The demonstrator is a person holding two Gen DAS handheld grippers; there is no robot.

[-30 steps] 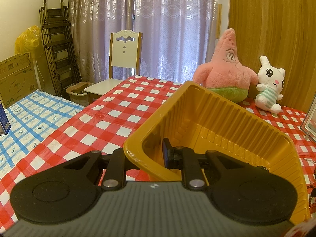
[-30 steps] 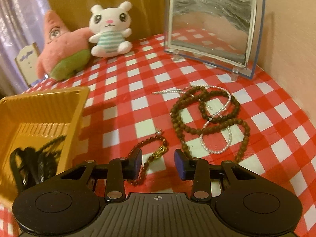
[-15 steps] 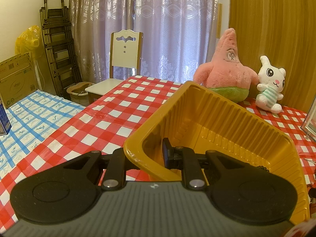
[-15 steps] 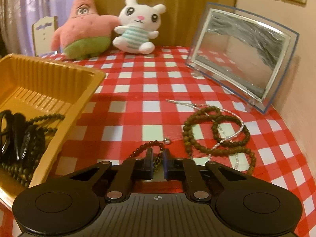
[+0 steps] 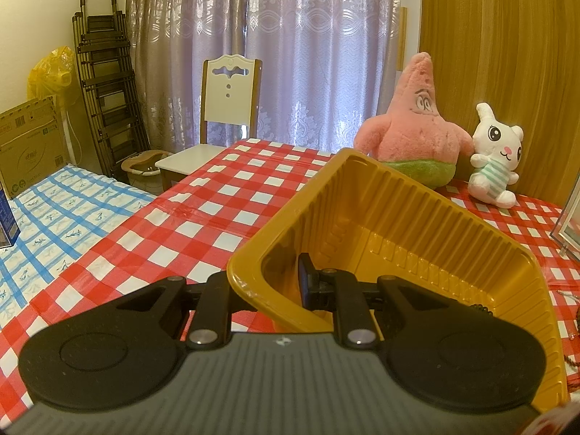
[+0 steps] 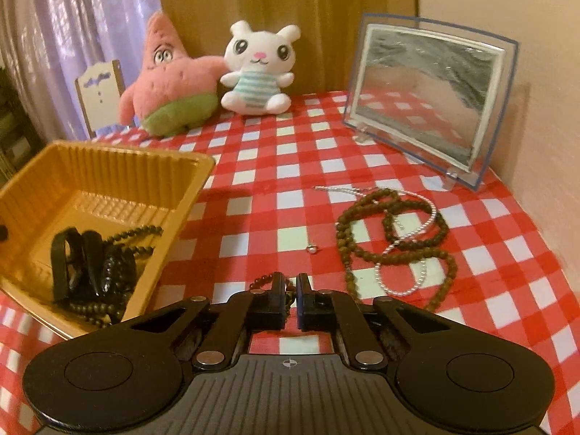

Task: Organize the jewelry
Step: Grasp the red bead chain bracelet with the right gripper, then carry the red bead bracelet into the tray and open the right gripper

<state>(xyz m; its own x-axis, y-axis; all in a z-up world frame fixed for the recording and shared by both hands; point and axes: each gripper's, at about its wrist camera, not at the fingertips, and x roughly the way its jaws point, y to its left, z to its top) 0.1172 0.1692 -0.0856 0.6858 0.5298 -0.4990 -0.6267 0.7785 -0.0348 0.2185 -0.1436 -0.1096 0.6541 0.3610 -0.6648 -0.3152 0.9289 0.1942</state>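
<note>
In the left wrist view my left gripper (image 5: 264, 286) is shut on the near wall of the yellow plastic tray (image 5: 398, 217), one finger outside and one inside. In the right wrist view the tray (image 6: 108, 159) sits at the left and holds dark beads and black bands (image 6: 90, 264). My right gripper (image 6: 290, 291) is closing its jaws on a dark red bead bracelet (image 6: 264, 278), pinched between the pads and raised off the cloth. A brown bead necklace (image 6: 391, 253), a pearl strand (image 6: 417, 279) and a small ring (image 6: 312, 249) lie on the checked cloth to the right.
A pink star plush (image 6: 170, 87) and a white bunny plush (image 6: 257, 72) sit at the table's back edge. A glass-framed picture (image 6: 427, 94) stands at the back right by the wall. A chair (image 5: 228, 98) and a blue-checked surface (image 5: 54, 210) lie beyond the left side.
My right gripper's jaws closed on the bead bracelet and lifted it off the cloth, swinging left toward the tray. The left gripper and the tray stayed put.
</note>
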